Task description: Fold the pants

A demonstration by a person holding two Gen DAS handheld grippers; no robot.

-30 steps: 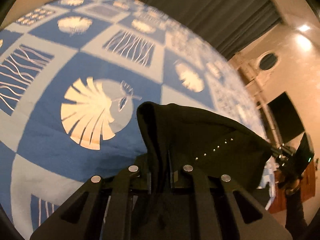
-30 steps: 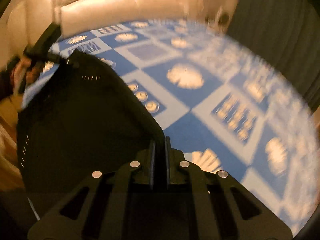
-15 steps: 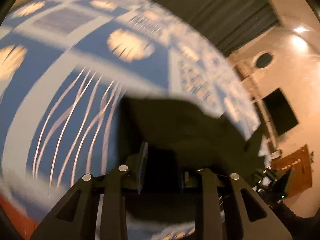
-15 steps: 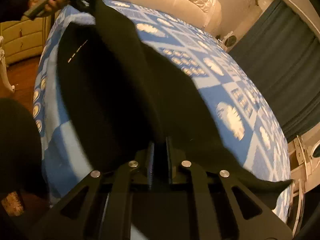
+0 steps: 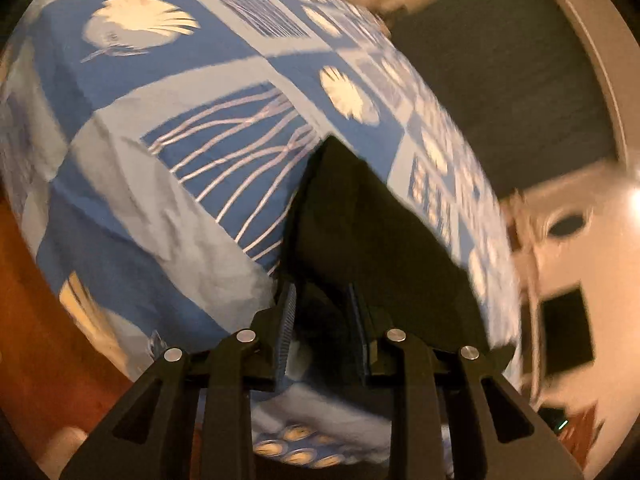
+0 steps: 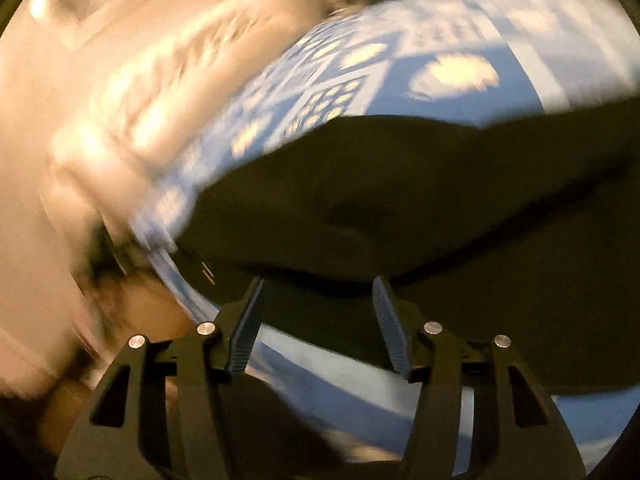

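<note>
Pants: black soft fabric pants (image 5: 372, 240) lie on the bed's blue and white shell-patterned cotton bedspread (image 5: 168, 208), near the edge, a corner peaked.
Left hand-held gripper (image 5: 322, 320): jaws parted, cloth between them but not pinched; seemingly let go so the fold settles.
Right hand-held gripper (image 6: 320, 320): spread wide, empty, just above the pants (image 6: 400, 208).
Blur: right view smeared.

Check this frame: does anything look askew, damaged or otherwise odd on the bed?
Nothing looks damaged or spilled. The black pants lie on the blue patterned bedspread, bunched to a peak rather than flat. The left tool and right tool both stand open beside the cloth. The right view is heavily blurred.
</note>
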